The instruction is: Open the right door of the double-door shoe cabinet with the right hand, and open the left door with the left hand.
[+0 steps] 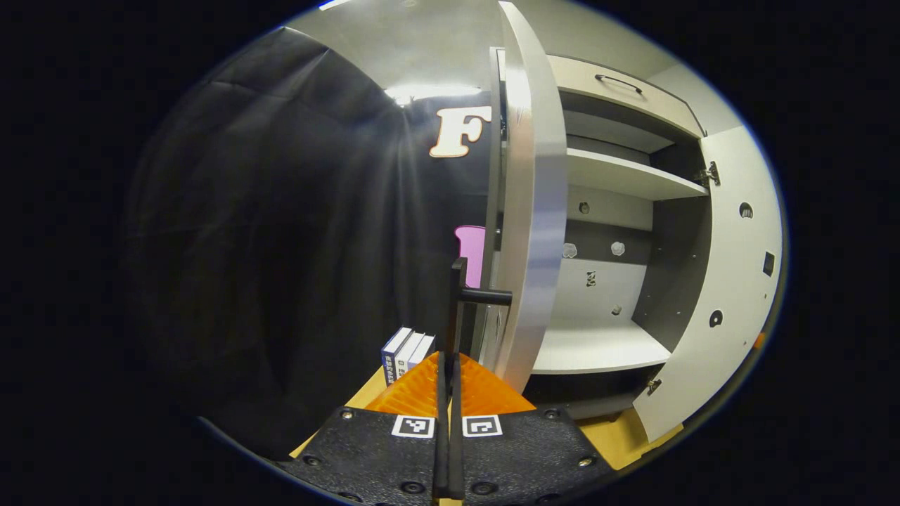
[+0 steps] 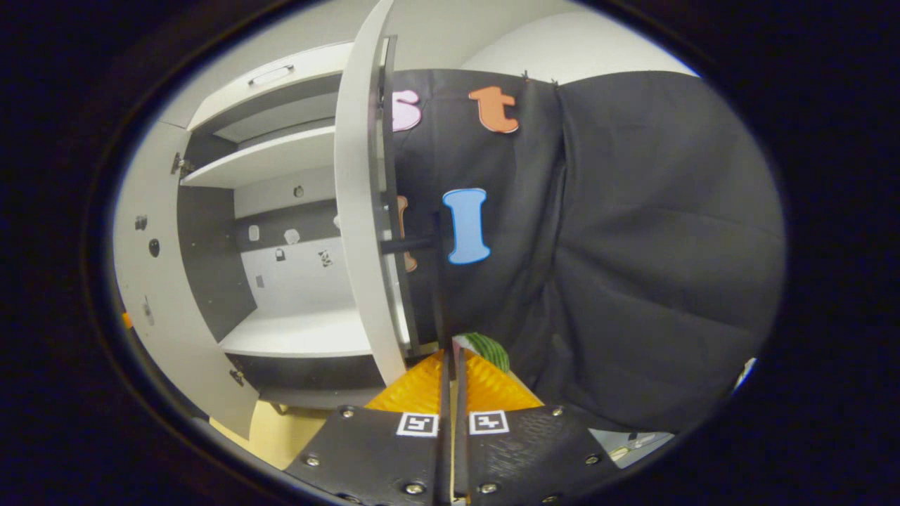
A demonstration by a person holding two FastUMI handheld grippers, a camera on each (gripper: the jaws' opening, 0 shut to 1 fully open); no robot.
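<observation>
The shoe cabinet (image 1: 605, 344) stands with both doors swung wide and its pale shelves bare. In the left gripper view the left door (image 1: 534, 211) shows edge-on just ahead. Its black bar handle (image 1: 458, 295) runs down between the fingers of my left gripper (image 1: 450, 360), which is shut on it. The right door (image 1: 731, 281) hangs open at the far right. In the right gripper view the right door (image 2: 358, 211) is edge-on too. My right gripper (image 2: 450, 357) is shut on its black handle (image 2: 437, 281), and the left door (image 2: 151, 295) hangs open at the far left.
Three books (image 1: 408, 350) stand upright on the wooden surface (image 1: 619, 439) left of the cabinet. A green striped object (image 2: 486, 348) lies just past the right fingers. A drawer with a dark handle (image 1: 619, 83) tops the cabinet. Black cloth walls close in on both outer sides.
</observation>
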